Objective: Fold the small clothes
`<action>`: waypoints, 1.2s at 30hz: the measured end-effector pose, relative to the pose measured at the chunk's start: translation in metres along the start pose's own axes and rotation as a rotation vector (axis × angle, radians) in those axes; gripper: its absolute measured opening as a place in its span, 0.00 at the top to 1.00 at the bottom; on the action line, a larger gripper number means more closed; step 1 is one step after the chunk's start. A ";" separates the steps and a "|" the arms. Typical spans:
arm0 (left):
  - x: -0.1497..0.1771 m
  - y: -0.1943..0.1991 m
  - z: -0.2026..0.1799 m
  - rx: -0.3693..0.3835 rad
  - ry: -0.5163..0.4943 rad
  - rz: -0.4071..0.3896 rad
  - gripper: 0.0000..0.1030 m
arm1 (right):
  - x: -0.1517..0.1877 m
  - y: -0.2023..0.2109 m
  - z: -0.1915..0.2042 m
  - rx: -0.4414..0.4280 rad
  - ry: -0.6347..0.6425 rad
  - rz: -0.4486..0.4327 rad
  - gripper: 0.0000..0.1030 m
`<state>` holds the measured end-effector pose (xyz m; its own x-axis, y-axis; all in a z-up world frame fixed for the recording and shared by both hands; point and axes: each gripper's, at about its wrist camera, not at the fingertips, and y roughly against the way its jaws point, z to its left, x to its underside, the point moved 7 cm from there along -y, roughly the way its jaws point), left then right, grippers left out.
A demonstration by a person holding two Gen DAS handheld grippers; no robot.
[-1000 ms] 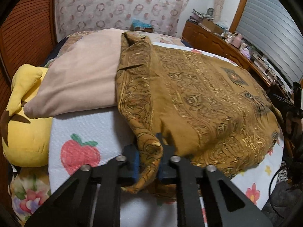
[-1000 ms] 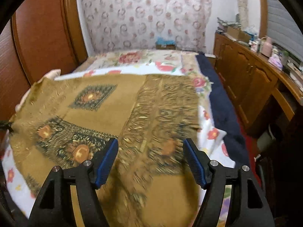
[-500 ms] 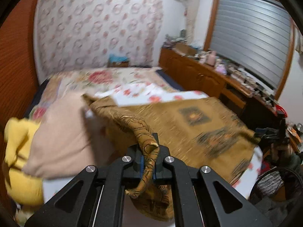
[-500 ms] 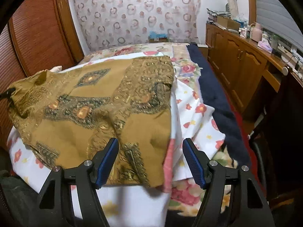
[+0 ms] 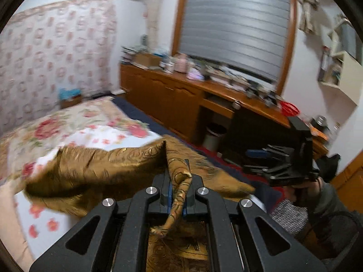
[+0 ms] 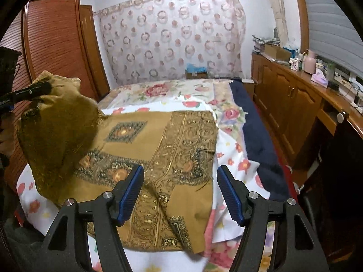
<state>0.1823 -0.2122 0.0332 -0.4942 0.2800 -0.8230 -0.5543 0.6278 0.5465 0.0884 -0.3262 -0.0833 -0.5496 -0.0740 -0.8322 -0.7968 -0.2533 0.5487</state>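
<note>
One hand-held gripper [image 5: 177, 195] (left) pinches the lifted brown cloth [image 6: 158, 140].

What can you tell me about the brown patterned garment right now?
The brown garment is thin woven cloth in mustard brown with gold scrollwork bands and dark diamond medallions. Most of it lies flat on the floral bedsheet, its near edge reaching the bed's edge. One corner is lifted off the bed at the left, bunched and pinched in the shut jaws of the left gripper. The right gripper hovers open above it, not touching.
</note>
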 end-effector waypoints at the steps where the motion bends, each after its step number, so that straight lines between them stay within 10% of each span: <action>1: 0.002 -0.005 -0.005 -0.001 -0.007 0.016 0.90 | 0.002 0.001 -0.001 0.002 -0.003 0.001 0.33; 3: 0.007 -0.012 -0.011 0.014 -0.030 0.033 0.57 | 0.006 -0.007 -0.002 0.001 -0.008 0.010 0.33; 7: 0.013 -0.004 -0.001 -0.001 -0.027 0.021 0.24 | 0.002 -0.016 -0.001 -0.002 -0.009 0.021 0.33; 20: 0.060 0.013 0.090 -0.261 0.066 0.034 0.23 | -0.026 -0.063 0.070 -0.116 0.085 0.058 0.33; 36: 0.111 0.046 0.154 -0.374 0.163 0.027 0.23 | -0.060 -0.180 0.199 -0.279 0.340 0.204 0.33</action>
<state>0.2051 -0.0405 -0.0572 -0.5949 0.1554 -0.7886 -0.7300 0.3063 0.6110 0.2151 -0.0837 -0.1158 -0.5369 -0.4481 -0.7148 -0.5580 -0.4468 0.6993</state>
